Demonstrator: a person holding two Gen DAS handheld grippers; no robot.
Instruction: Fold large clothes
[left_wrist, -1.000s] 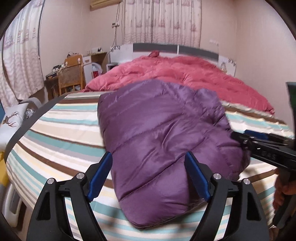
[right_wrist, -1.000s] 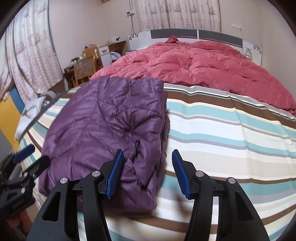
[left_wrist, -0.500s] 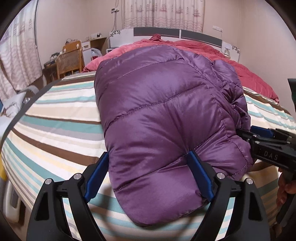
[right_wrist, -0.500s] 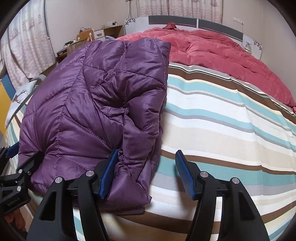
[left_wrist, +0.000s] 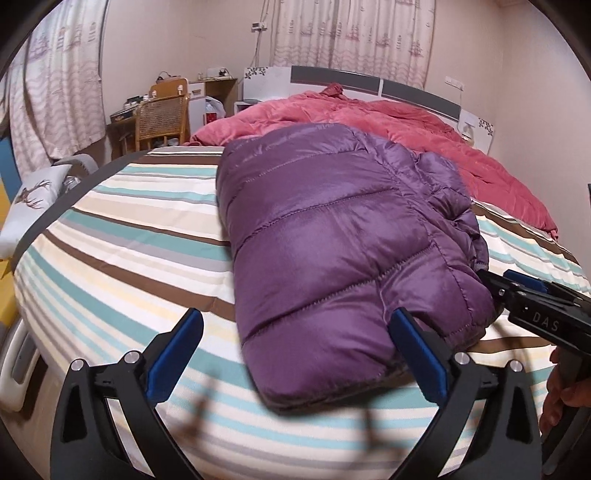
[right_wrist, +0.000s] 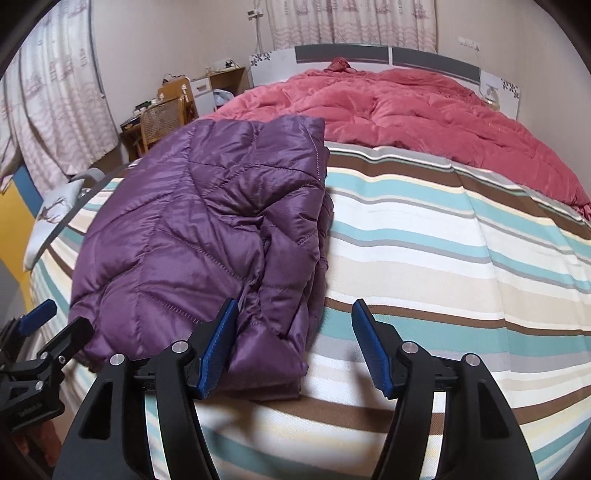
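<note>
Curtains (left_wrist: 55, 107) are hanging at the far left of my left wrist view, with a wicker-backed chair (left_wrist: 160, 116) standing at a cluttered desk (left_wrist: 127, 114) beside them. Moving right, the striped bed sheet (left_wrist: 122, 258) is spreading across the mattress, and I am seeing my left hand-held gripper (left_wrist: 295, 354) sitting with its blue pads spread wide, gripping nothing. Its right pad (left_wrist: 417, 354) is lying against the near edge of the purple down jacket (left_wrist: 343, 240), while its left pad (left_wrist: 173, 354) is hovering over bare sheet.

The jacket is lying folded on the foot half of the bed, its far end reaching up to the red comforter (left_wrist: 399, 125) that is covering the head half below the headboard (left_wrist: 369, 79).

Further right, my right hand-held gripper (right_wrist: 291, 347) is also standing open, holding nothing. In the right wrist view its left pad (right_wrist: 218, 347) is resting against the jacket's (right_wrist: 207, 229) crumpled near corner, and its right pad (right_wrist: 369, 350) is hanging over the sheet (right_wrist: 443, 266), clear of the fabric. The comforter (right_wrist: 424, 110) is filling the far right of that view.
</note>
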